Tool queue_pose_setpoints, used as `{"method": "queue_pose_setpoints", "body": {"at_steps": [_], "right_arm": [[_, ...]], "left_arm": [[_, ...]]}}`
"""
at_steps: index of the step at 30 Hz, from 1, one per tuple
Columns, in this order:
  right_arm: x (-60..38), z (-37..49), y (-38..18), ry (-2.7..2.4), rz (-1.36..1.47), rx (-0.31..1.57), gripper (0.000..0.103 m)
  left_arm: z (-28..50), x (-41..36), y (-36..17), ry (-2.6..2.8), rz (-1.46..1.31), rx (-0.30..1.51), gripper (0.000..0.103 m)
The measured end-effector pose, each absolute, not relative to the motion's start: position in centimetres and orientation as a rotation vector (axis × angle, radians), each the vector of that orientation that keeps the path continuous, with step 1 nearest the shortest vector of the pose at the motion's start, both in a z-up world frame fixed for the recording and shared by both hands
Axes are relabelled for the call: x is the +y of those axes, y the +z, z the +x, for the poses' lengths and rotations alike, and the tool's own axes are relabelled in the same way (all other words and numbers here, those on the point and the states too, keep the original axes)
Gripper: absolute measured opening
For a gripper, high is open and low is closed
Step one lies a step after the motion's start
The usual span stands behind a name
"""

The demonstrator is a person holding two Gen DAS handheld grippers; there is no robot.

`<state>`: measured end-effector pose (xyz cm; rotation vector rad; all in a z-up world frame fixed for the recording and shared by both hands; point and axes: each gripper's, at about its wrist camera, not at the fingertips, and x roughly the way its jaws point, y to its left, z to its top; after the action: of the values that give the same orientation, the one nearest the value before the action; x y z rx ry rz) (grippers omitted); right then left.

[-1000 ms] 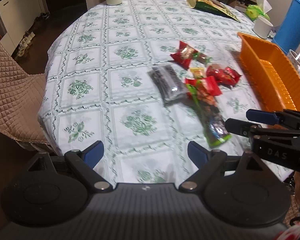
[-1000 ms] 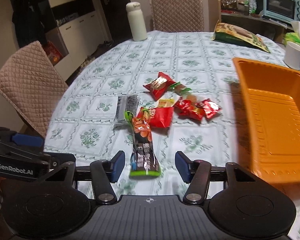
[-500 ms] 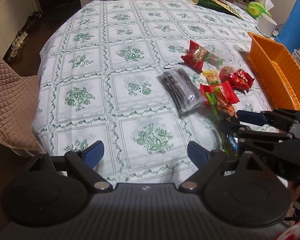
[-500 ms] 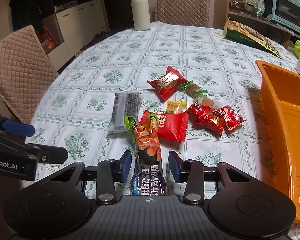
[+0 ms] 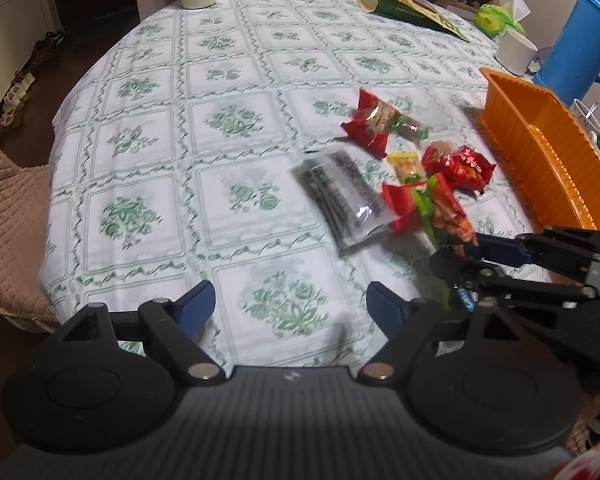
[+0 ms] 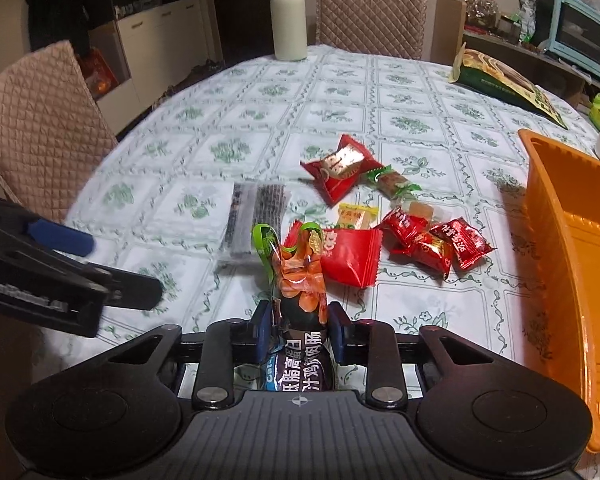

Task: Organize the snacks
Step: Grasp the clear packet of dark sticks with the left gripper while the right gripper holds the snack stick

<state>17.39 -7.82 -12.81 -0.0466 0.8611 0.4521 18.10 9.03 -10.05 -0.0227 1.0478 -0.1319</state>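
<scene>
- Only in the right wrist view: right gripper (image 6: pixel 299 332) with jaws clamped on the dark end of a long sausage packet (image 6: pixel 300 280), orange and green end pointing away over the table (image 6: pixel 260 92).
- Only in the left wrist view: left gripper (image 5: pixel 290 306) with jaws wide apart, nothing between them, over bare tablecloth near the table's front edge; blue jug (image 5: pixel 576 36) and white cup (image 5: pixel 514 52) beyond the orange tray (image 5: pixel 540 160).
- Seen from the left as well: right gripper (image 5: pixel 456 256) low at the right, covering most of the sausage packet (image 5: pixel 448 216).
- Orange tray (image 6: pixel 572 248) at the right, nothing visible inside in the part shown.
- Loose beside the tray: red wrapped snacks (image 6: pixel 440 240), a yellow one (image 6: pixel 356 216), a dark clear-wrapped pack (image 6: pixel 256 216).
- Tray's far side cut off by the picture edge; left view blurred, so wrapper print unreadable.
</scene>
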Motion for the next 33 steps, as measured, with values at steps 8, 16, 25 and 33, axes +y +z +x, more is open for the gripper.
{"method": "queue_pose_setpoints", "body": {"at_steps": [8, 16, 25, 33], "right_arm": [[-10.5, 17.9, -10.5, 0.364, 0.037, 0.829, 0.03], [-13.5, 19.0, -9.2, 0.27, 0.09, 0.808, 0.03], [-14.5, 19.5, -9.1, 0.229, 0.098, 0.814, 0.03], [-14.6, 19.7, -9.1, 0.22, 0.099, 0.831, 0.03]], "left_arm": [[20.1, 7.1, -10.1, -0.171, -0.032, 1.008, 0.067], [23.2, 5.3, -10.6, -0.152, -0.044, 0.993, 0.064], [26.1, 4.4, -12.3, -0.112, -0.02, 1.018, 0.059], [26.5, 4.3, -12.6, -0.148, 0.005, 1.025, 0.045]]}}
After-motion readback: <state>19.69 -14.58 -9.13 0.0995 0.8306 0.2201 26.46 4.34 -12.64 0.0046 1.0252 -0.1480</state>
